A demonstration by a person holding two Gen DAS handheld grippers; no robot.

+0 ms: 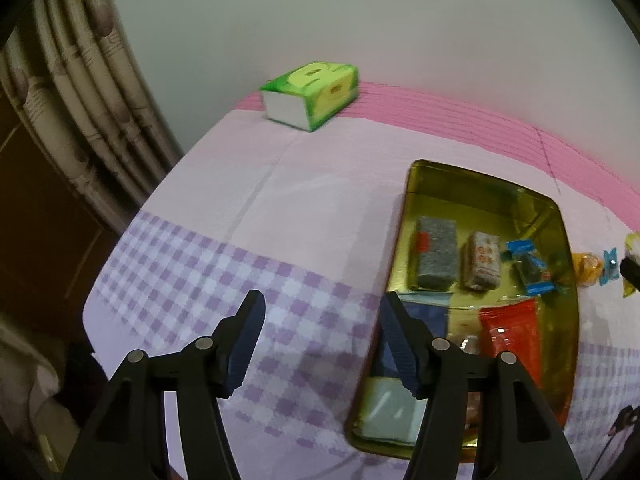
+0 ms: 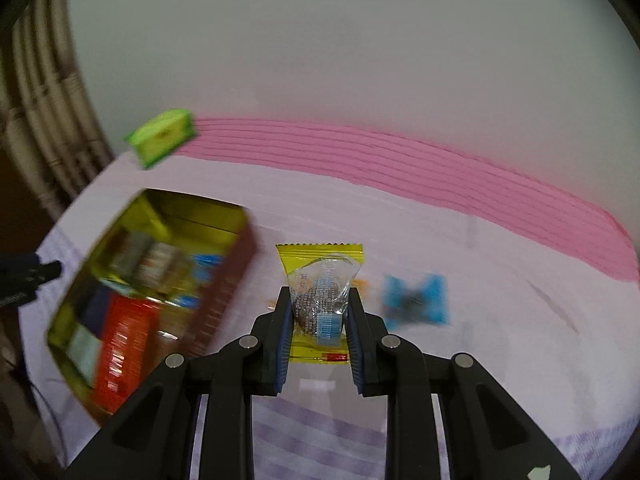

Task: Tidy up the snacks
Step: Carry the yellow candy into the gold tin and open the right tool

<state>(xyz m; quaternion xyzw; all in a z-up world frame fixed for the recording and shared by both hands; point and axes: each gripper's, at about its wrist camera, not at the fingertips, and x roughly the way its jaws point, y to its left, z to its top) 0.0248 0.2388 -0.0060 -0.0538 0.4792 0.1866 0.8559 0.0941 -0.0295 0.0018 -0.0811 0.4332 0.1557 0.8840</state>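
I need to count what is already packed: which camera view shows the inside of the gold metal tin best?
The left wrist view. There the gold metal tin lies sharp and open from above, its wrapped snacks separable. In the right wrist view the tin is tilted at the left and motion-blurred, so its contents smear together.

It looks like a home: a table under a lilac checked cloth [image 1: 208, 264] stands against a plain wall, with patterned curtains [image 1: 80, 112] and a green tissue pack [image 1: 312, 94].

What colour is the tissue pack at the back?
Green tissue pack with a white end, clearest in the left wrist view.
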